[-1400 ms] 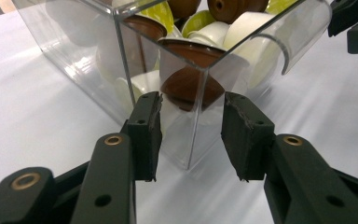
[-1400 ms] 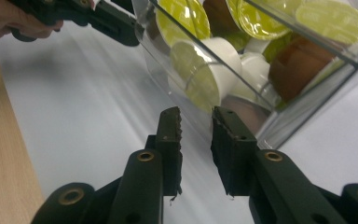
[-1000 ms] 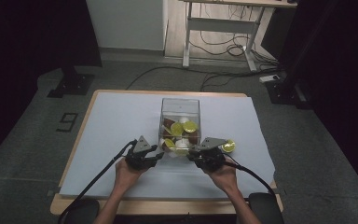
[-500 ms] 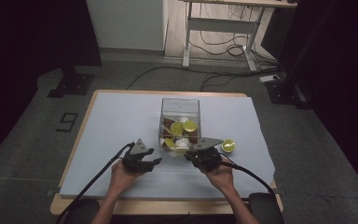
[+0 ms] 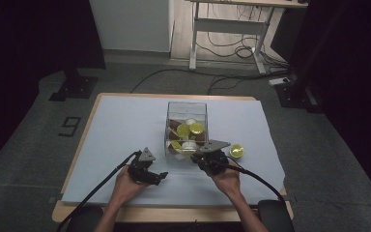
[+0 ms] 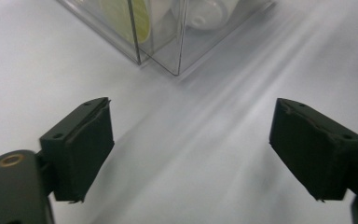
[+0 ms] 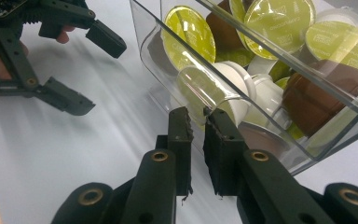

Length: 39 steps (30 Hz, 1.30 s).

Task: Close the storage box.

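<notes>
A clear plastic box (image 5: 187, 112) stands mid-table, holding several coffee capsules with yellow-green lids (image 7: 279, 18), white ones (image 7: 261, 93) and brown ones (image 7: 317, 93). My right gripper (image 5: 196, 154) is at the box's near right corner, and my right gripper (image 7: 196, 123) is shut on the thin clear wall there. My left gripper (image 5: 160, 176) lies near-left of the box, apart from it. Its jaws have just been opening; my left gripper (image 6: 191, 149) now stands wide with only bare table between the pads. The box corner (image 6: 168, 37) is just ahead of it. From the right gripper view, my left gripper (image 7: 100, 77) also appears open.
One yellow-lidded capsule (image 5: 236, 151) lies on the white table cover (image 5: 125, 125) right of the box, beside my right hand. Cables trail from both grippers toward the table's near edge. Behind the table stand a desk frame (image 5: 227, 29) and floor cables.
My left gripper has drawn back from the box's left side toward the near edge, and its jaws have spread apart. The right gripper and the box stay where they were.
</notes>
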### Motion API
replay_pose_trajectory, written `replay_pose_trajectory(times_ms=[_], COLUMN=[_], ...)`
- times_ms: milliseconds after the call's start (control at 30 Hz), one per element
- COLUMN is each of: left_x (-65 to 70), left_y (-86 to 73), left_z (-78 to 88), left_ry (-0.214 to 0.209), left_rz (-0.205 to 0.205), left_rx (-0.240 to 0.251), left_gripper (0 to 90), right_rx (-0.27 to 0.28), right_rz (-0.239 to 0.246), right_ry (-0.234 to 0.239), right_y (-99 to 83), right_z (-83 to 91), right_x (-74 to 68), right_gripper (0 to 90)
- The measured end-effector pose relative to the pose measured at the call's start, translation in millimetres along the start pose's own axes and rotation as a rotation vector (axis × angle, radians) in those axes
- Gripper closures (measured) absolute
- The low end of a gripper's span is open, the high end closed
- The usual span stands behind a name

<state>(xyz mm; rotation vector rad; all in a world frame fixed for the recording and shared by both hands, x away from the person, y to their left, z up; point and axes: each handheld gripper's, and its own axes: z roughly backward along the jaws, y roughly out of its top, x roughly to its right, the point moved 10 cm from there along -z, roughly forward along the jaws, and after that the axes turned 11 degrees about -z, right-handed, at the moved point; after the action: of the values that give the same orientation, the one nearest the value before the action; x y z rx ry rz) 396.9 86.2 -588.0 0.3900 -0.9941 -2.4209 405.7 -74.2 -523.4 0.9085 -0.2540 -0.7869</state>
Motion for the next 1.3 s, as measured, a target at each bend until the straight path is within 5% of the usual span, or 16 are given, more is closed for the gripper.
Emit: replay_pose_trajectory(times_ms=[167,400,1300], left_x=[-2.8,-0.7,-0.1], left_y=[-6.5,-13.0,-14.3], left_z=[-2.2,-6.4,-7.7], left_ry=[0.014,0.014,0.034], left_rz=[0.007,-0.005,-0.025], left_rx=[-0.04,-0.08,-0.09], left_gripper=[0.2,0.0,0.0], right_rx=[0.003,0.005,0.033], right_rz=[-0.004,-0.002,-0.027], right_ry=[-0.013,-0.031,-0.081], right_y=[2.3,5.4,17.7], right_z=[-2.4,-5.7,-18.8], right_x=[3.0,7.0,26.6], right_gripper=[79.8,79.6,79.8])
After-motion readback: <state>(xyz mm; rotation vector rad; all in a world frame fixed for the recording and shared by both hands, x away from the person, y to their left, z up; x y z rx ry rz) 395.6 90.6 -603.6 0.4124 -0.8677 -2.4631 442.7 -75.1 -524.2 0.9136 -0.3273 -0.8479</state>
